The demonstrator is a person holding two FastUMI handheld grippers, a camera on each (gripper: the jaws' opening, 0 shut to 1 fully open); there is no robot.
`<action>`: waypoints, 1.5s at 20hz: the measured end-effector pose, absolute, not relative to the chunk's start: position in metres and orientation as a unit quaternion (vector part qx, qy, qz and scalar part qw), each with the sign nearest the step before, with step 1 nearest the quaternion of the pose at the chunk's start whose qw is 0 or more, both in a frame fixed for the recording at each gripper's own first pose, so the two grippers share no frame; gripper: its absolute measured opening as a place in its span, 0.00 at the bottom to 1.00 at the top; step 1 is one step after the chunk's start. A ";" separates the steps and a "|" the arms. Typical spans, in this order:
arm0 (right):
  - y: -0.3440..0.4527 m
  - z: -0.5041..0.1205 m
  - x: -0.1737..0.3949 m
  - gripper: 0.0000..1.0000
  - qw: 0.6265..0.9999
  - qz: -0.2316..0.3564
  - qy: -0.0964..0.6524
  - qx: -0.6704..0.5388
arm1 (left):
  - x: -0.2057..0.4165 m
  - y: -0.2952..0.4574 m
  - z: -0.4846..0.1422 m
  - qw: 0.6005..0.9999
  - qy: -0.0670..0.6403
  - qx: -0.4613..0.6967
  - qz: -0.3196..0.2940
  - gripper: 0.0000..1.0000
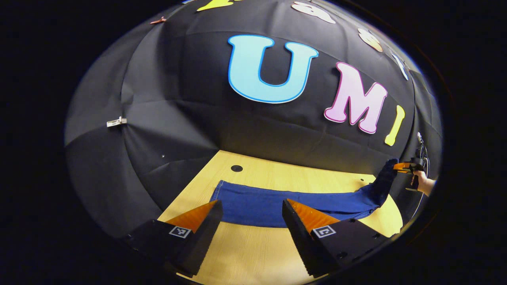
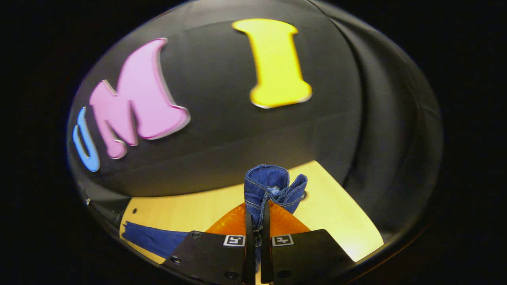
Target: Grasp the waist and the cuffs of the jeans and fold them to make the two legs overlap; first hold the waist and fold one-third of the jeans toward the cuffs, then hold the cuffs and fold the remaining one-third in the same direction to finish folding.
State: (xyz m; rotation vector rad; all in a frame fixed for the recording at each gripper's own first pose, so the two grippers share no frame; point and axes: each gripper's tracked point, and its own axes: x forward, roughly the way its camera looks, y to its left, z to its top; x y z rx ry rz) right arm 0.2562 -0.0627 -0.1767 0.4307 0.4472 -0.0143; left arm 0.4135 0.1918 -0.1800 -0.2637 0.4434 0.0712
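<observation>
Blue jeans (image 1: 277,202) lie stretched across the wooden table (image 1: 253,253), legs together, cuffs at the left near the booth wall. My left gripper (image 1: 251,209) hovers open just in front of the leg part, nothing between its fingers. In the left gripper view the waist end rises off the table at the far right, where the other gripper (image 1: 404,167), held by a hand (image 1: 424,183), pinches it. In the right gripper view my right gripper (image 2: 256,215) is shut on the bunched waistband (image 2: 271,190), which sticks up above the fingers. The rest of the jeans (image 2: 150,239) trails down to the lower left.
Black cloth walls close in the table at the back and on both sides. A round dark hole (image 1: 236,168) sits in the tabletop behind the cuffs. A white clip (image 1: 117,122) hangs on the left wall. Bare wood (image 2: 340,213) lies to the right of the waistband.
</observation>
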 end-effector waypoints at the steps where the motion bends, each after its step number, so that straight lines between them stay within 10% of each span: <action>1: -0.050 -0.159 0.241 0.09 0.956 0.023 0.205 0.209 | 0.407 0.196 -0.179 0.965 0.219 -0.136 0.040 0.95; 7: 0.052 -0.216 0.121 0.08 0.932 0.194 0.273 0.141 | 0.380 0.227 -0.197 0.956 0.248 -0.138 0.072 0.95; 14: -0.006 -0.366 0.011 0.08 0.877 0.282 0.386 0.044 | 0.387 0.248 -0.284 0.895 0.390 -0.181 0.116 0.96; 19: -0.046 -0.293 -0.025 0.83 0.839 0.373 0.387 0.087 | 0.435 0.253 -0.326 0.864 0.464 -0.163 0.105 0.96; 24: -0.121 -0.184 -0.082 0.90 0.839 0.416 0.317 0.152 | 0.503 0.276 -0.333 0.859 0.500 -0.060 0.091 0.96; 30: -0.238 -0.180 -0.102 0.90 0.868 0.332 0.332 0.160 | 0.535 0.289 -0.392 0.799 0.590 -0.062 0.097 0.96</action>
